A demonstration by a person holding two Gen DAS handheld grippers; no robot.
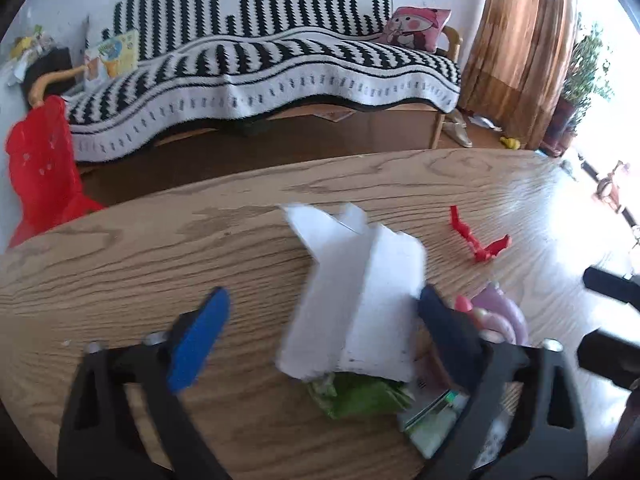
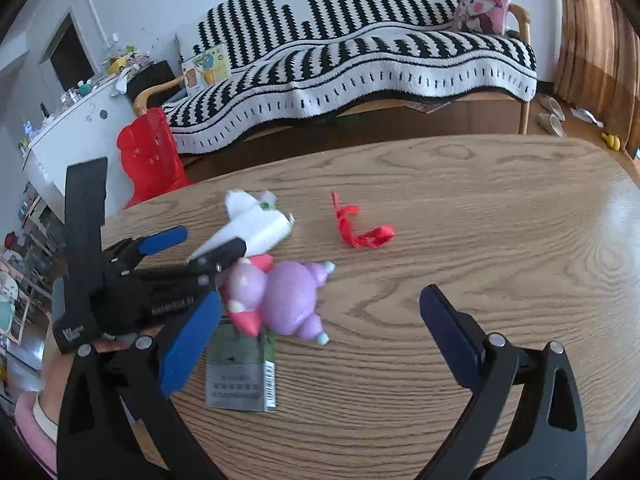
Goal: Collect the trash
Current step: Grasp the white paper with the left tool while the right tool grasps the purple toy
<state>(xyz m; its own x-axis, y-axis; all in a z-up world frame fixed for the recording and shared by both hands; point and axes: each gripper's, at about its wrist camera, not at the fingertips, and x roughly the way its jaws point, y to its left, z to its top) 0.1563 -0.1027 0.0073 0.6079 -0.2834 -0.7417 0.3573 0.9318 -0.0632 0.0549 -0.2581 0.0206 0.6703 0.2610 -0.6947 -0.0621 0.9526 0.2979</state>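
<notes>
A crumpled white paper carton (image 1: pixel 352 300) lies on the wooden table (image 1: pixel 140 264) between the fingers of my left gripper (image 1: pixel 324 296). The right pad (image 1: pixel 444 320) touches the carton's edge, while the left pad (image 1: pixel 200 340) stands well apart from it, so the gripper is open. A green wrapper (image 1: pixel 360 396) and a grey packet (image 2: pixel 240 372) lie under and beside the carton. My right gripper (image 2: pixel 320 296) is open over a purple and pink toy (image 2: pixel 288 300), gripping nothing. A red ribbon scrap (image 2: pixel 360 228) lies farther out. The left gripper (image 2: pixel 206 242) shows at the left.
Beyond the table's far edge (image 2: pixel 360 148) stand a red plastic chair (image 2: pixel 150 156) and a sofa under a black-and-white striped blanket (image 2: pixel 360 60). A white cabinet (image 2: pixel 76 128) with clutter is at the left. A brown curtain (image 1: pixel 516 40) hangs at the right.
</notes>
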